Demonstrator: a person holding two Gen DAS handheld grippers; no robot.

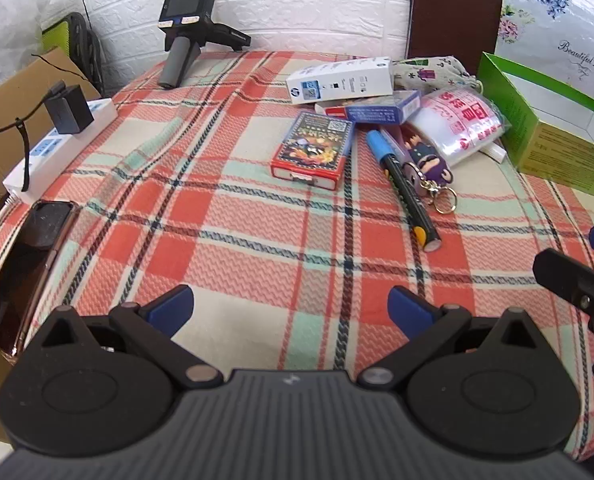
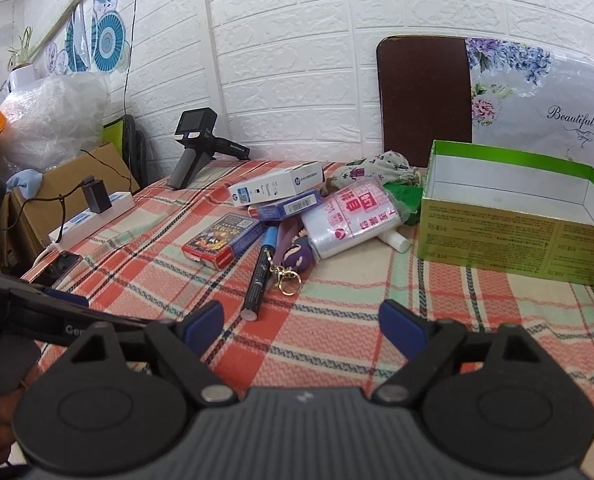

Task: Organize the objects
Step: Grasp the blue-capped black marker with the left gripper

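A pile of small items lies on the plaid cloth: a red card box (image 1: 312,151) (image 2: 221,240), a blue-capped marker (image 1: 403,189) (image 2: 260,272), a purple figure keychain (image 1: 429,164) (image 2: 295,256), a white HP box (image 1: 339,80) (image 2: 275,188), a blue box (image 1: 377,111) (image 2: 289,205), a roll of plastic bags (image 1: 459,122) (image 2: 353,216) and a floral pouch (image 1: 431,70) (image 2: 381,166). An open green box (image 1: 553,128) (image 2: 513,208) stands to the right. My left gripper (image 1: 291,310) is open and empty, near the front. My right gripper (image 2: 301,328) is open and empty, just short of the marker.
A phone (image 1: 25,268) (image 2: 59,266) lies at the left edge. A white power strip (image 1: 57,148) (image 2: 93,216) with a black charger sits beside it. A black handheld device (image 1: 189,36) (image 2: 197,144) stands at the back. A cardboard box (image 1: 13,120) is left of the table.
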